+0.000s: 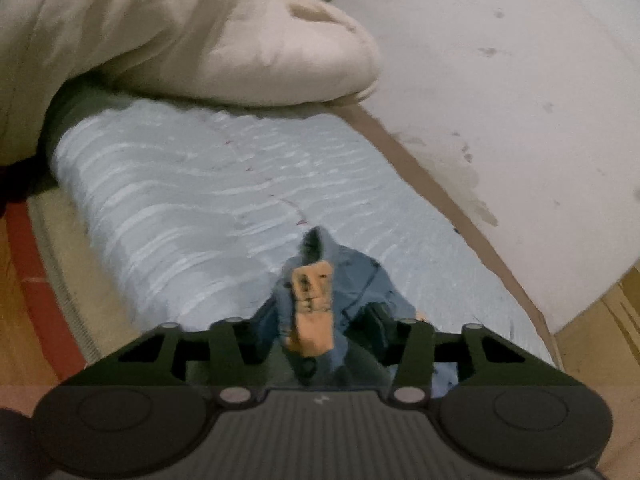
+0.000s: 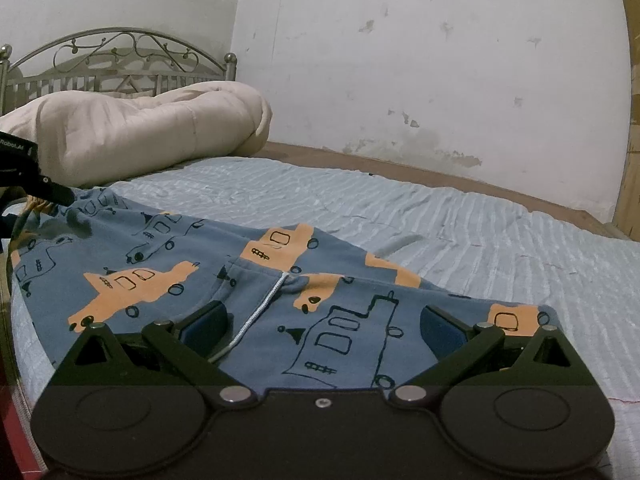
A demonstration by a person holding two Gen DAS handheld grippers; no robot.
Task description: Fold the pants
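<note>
On the bed [image 2: 460, 216], the left gripper [image 1: 316, 304] pinched a bunched hem of the pants [image 2: 168, 272]; the right gripper [image 2: 324, 320] hovered, fingers spread, over the waistband. The first fold looked under way; next, carry hem to waistband.

A home bedroom: a bed [image 2: 400, 208] with a pale blue ribbed sheet, a bunched cream duvet [image 2: 152, 132] at ten o'clock, a curly metal headboard [image 2: 116, 56] behind it, and a scuffed white wall [image 2: 440, 60].
</note>
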